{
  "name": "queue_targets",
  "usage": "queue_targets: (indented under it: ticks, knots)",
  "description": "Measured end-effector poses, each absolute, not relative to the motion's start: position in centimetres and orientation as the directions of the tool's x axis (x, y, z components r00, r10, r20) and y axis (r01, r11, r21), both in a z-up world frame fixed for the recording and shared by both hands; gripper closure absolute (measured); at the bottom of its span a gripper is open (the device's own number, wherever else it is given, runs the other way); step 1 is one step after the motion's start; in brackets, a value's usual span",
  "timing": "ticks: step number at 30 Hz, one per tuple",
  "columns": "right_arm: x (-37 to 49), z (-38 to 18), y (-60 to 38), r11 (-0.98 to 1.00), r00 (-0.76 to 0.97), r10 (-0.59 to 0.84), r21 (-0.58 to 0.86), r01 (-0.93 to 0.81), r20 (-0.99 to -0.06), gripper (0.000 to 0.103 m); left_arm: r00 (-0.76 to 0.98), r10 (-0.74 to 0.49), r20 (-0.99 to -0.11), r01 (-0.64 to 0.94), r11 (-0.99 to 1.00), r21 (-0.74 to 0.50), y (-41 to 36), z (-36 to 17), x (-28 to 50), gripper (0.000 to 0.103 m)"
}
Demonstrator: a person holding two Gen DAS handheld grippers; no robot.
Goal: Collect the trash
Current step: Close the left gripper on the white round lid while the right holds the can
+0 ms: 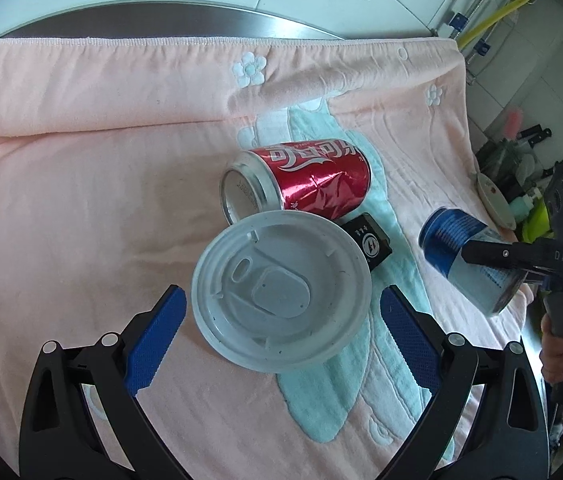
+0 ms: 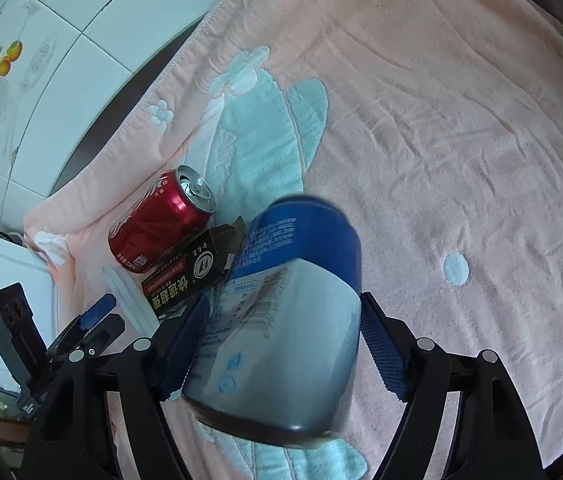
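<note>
A dented red cola can (image 1: 305, 178) lies on its side on the pink towel (image 1: 81, 200). A small black carton (image 1: 373, 242) rests against it. In front of both sits a white plastic cup lid (image 1: 281, 292), tilted, between the fingers of my left gripper (image 1: 281, 293). That gripper is open, with a narrow gap on each side of the lid. My right gripper (image 2: 283, 300) is shut on a blue and white can (image 2: 293, 312) and holds it tilted above the towel. In the left wrist view this blue can (image 1: 453, 248) hangs at the right of the towel, clear of the cloth.
The towel covers a surface against a white tiled wall (image 2: 81, 20), with a steel rim (image 1: 161, 20) behind it. A plate (image 1: 493, 200) and bottles crowd the right edge. A white sheet (image 2: 5, 280) lies beyond the towel's left end. A hand (image 1: 561, 344) grips the right tool.
</note>
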State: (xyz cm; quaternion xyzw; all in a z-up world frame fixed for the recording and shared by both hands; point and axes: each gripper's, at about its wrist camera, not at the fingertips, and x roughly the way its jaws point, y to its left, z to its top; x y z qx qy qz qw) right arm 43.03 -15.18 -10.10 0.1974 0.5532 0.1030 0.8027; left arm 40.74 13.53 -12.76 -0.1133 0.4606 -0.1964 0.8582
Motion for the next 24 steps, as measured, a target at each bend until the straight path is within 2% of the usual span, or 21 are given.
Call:
queue_targets:
  ticks: [11, 24]
  knots:
    - [42.8, -11.3, -14.1, 0.907, 0.304, 0.407, 0.420, -0.025, -0.861, 0.034, 0.497, -0.411, -0.764, 0.233, 0.911, -0.339, 12.7, -13.7, 39.5, 0.005]
    - [40.5, -12.0, -10.8, 0.924, 0.256, 0.318, 0.237, -0.301, -0.913, 0.022, 0.515, -0.326, -0.793, 0.247, 0.942, -0.226, 11.4, -14.1, 39.4, 0.005]
